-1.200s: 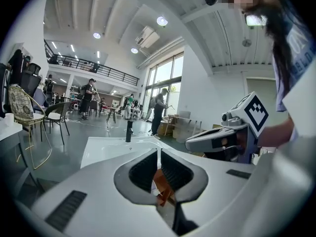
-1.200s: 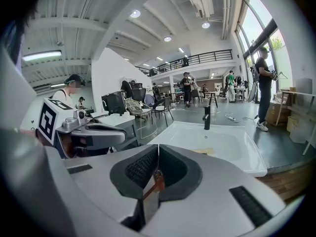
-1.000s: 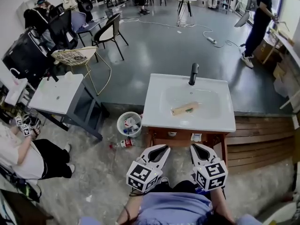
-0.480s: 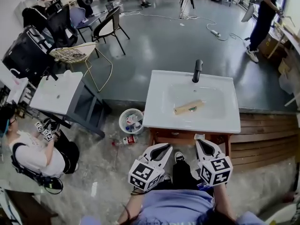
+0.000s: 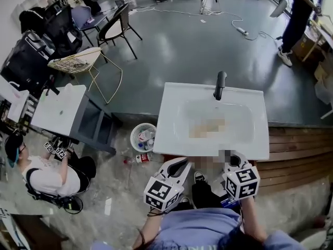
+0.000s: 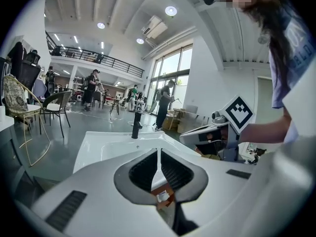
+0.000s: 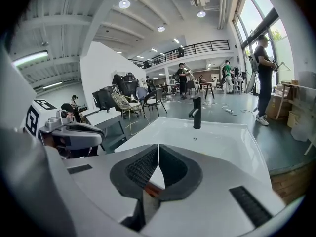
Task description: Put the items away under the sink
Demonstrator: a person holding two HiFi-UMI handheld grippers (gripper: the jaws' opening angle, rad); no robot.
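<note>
With jaws closed on nothing, my left gripper (image 5: pixel 179 164) and right gripper (image 5: pixel 233 159) face the sink's (image 5: pixel 167 120) front edge; the bottle (image 5: pixel 139 159) lies crosswise left of the sink, nearer my left.

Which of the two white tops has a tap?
The sink at the centre of the head view: a black tap stands at its far edge. The white top to the left shows none.

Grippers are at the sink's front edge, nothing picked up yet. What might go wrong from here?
Both the left gripper and right gripper are shut and empty; unopened, they would shove an item. They hang close to the front rim of the sink, so lowering toward the space beneath may bump it. The bottle on the floor by the waste basket might get kicked.
</note>
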